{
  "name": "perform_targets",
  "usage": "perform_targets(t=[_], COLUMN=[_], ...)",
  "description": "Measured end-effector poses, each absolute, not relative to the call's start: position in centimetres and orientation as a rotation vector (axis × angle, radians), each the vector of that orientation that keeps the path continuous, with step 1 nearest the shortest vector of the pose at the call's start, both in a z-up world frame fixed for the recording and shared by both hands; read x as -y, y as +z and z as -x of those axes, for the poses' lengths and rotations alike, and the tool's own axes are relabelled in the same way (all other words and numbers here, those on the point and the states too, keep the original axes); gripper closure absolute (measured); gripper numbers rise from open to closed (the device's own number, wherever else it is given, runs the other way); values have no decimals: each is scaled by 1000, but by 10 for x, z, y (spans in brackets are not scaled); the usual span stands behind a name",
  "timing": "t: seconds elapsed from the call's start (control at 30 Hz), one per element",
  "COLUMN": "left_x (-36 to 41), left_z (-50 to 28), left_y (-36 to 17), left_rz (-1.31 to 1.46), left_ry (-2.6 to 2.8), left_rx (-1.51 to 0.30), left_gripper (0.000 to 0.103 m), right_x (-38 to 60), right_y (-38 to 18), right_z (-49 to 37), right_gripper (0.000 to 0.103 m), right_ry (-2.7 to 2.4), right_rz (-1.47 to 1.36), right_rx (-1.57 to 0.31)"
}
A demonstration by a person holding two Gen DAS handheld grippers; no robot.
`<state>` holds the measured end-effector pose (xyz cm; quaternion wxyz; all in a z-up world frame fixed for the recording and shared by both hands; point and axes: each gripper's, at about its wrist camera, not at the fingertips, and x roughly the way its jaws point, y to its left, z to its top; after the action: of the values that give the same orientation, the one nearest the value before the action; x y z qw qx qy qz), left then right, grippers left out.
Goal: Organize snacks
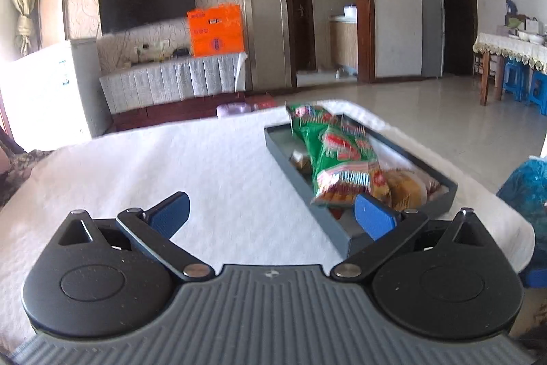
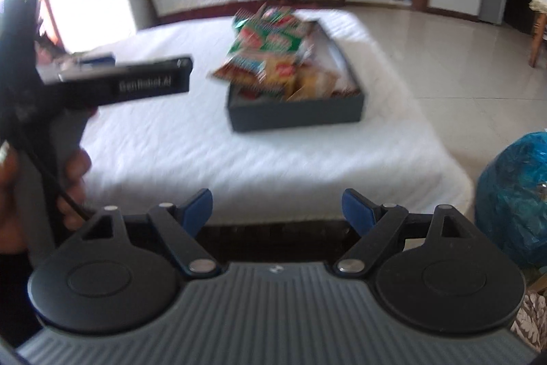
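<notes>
**Snacks in the box, both grippers empty**

The snacks are heaped in the dark box, which sits on the white cloth toward its right side. Green packets lie on top and lean over the far end of the box; yellow and brown packets fill the near end. In the right wrist view the pile rises above the rim and one packet hangs over the left wall of the box. No loose snack shows on the cloth in either view.

Your left gripper has its jaws spread wide with nothing between them, its right pad just over the near corner of the box. Your right gripper is also wide apart and empty, back over the near edge of the cloth, well apart from the box. Your left hand and its tool show at the left of that view.

The placing step looks done or nearly so; what seems left is tidying the pile. If so, your next move calls for a light pinch on the overhanging packet, to lay it flat inside the walls. The packets are thin and slippery, so grip an edge rather than the middle. A blue bag sits off the cloth at right; whether it holds more snacks I cannot tell.
</notes>
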<state>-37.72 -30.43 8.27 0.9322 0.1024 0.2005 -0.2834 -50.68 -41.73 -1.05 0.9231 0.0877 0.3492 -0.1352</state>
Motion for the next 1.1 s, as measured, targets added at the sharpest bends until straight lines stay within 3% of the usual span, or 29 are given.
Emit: perform_targets(t=[1.1], left_x=[315], left_z=[374], left_y=[59], left_rz=[-227], left_ry=[-629], left_rx=[-458], left_gripper=[0], right_x=[409], right_y=[-31], right_z=[472], right_gripper=[19], right_ry=[-241], right_rz=[-140], right_rx=[-841])
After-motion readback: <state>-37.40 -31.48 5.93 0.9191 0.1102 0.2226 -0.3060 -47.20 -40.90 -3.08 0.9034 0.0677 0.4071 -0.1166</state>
